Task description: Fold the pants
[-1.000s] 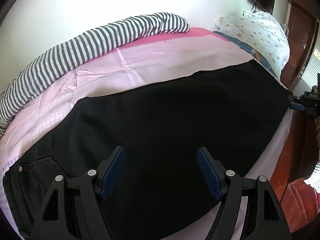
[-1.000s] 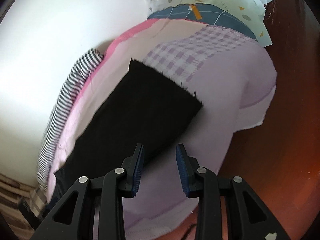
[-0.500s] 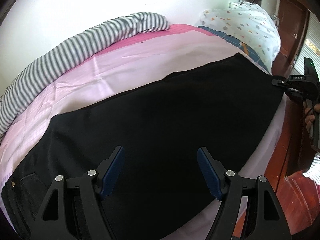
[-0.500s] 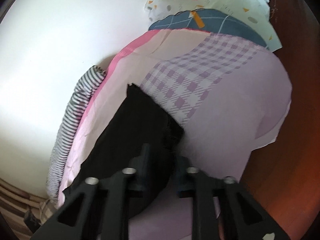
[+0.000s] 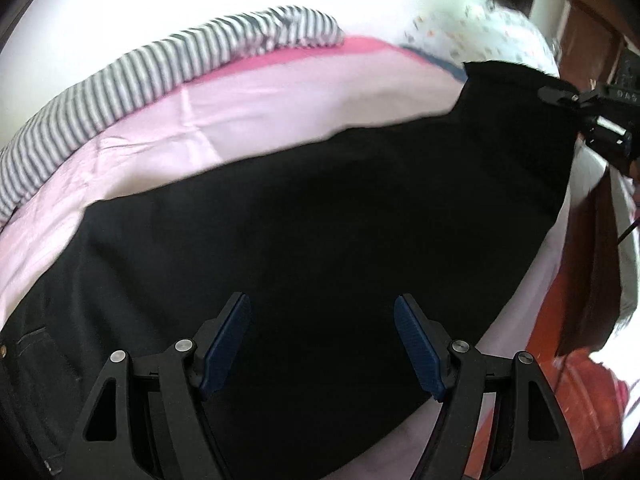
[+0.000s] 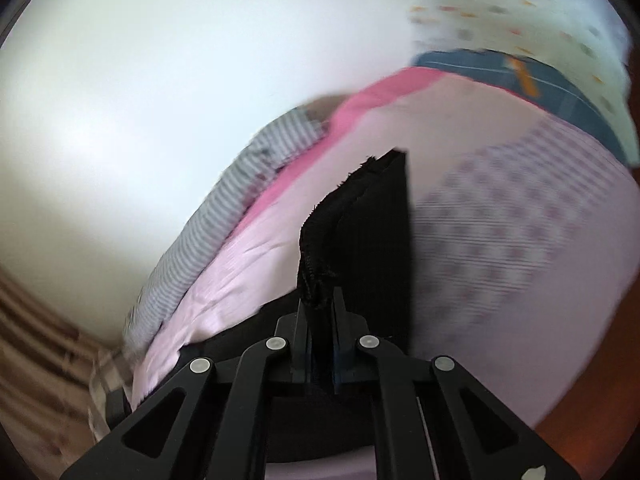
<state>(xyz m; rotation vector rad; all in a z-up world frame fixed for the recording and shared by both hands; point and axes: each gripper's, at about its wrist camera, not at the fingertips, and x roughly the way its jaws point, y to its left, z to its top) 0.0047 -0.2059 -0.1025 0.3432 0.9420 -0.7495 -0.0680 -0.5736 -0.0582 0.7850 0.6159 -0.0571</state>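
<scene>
While right hand-held gripper (image 6: 320,316) pinches pants (image 5: 320,220) — hem raised

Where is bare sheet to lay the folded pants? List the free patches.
One free band of pink sheet runs between the striped blanket and the far edge of the black pants. Another lies beyond the lifted hem, the checked part, short of the dotted pillow. The near side is covered by pants.

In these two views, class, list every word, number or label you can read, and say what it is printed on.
White characters on the right gripper body, left wrist view: too blurred to read.
Black pants, pink bedsheet, striped cloth: no print visible.
Right wrist view: none.
</scene>
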